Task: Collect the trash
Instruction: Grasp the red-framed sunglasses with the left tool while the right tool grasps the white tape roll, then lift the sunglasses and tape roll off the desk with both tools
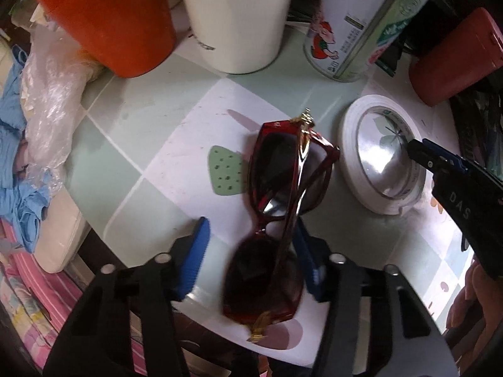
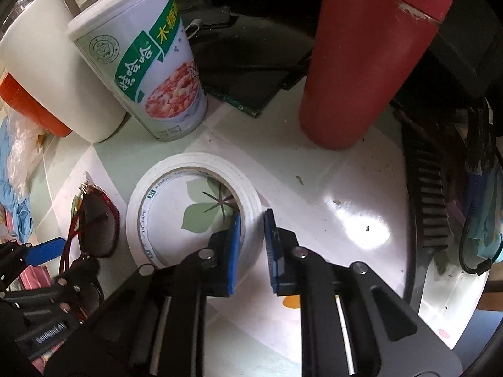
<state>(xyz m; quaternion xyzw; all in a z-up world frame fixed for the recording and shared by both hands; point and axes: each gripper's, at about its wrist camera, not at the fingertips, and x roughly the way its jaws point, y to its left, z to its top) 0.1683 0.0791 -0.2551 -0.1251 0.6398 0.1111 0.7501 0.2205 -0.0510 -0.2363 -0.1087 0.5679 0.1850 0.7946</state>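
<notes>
The right gripper [image 2: 252, 215] points steeply down at the tape [image 2: 188, 160], a white roll lying flat on the table [image 1: 125, 119]. One blue pad is inside the ring and the other outside, and the two are closed on the roll's near wall. The rest of the ring is free, and the flower print of the tablecloth shows through its hole.

The left gripper [image 1: 251, 223] points straight down over the sunglasses [image 1: 276, 163], which lie folded just beside the tape on its left. Its fingers straddle the near lens. The right pad is against the frame, but a gap shows between the left pad and the lens, so the jaws are not yet clamped.

Behind the tape the space is tight. A can [image 2: 151, 62] and a red flask [image 2: 371, 56] stand near its far edge, with a dark gap between them. A white cup [image 1: 239, 15] and an orange cup [image 1: 107, 22] crowd the far left. A plastic bag [image 1: 50, 100] and blue cloth [image 1: 12, 132] spill over the left edge of the table.

To the right of the tape the tabletop is bare and glossy, with a few crumbs, up to a black ridged thing [image 2: 430, 204] along the right edge. A green patch [image 1: 226, 172] lies flat just left of the sunglasses.
</notes>
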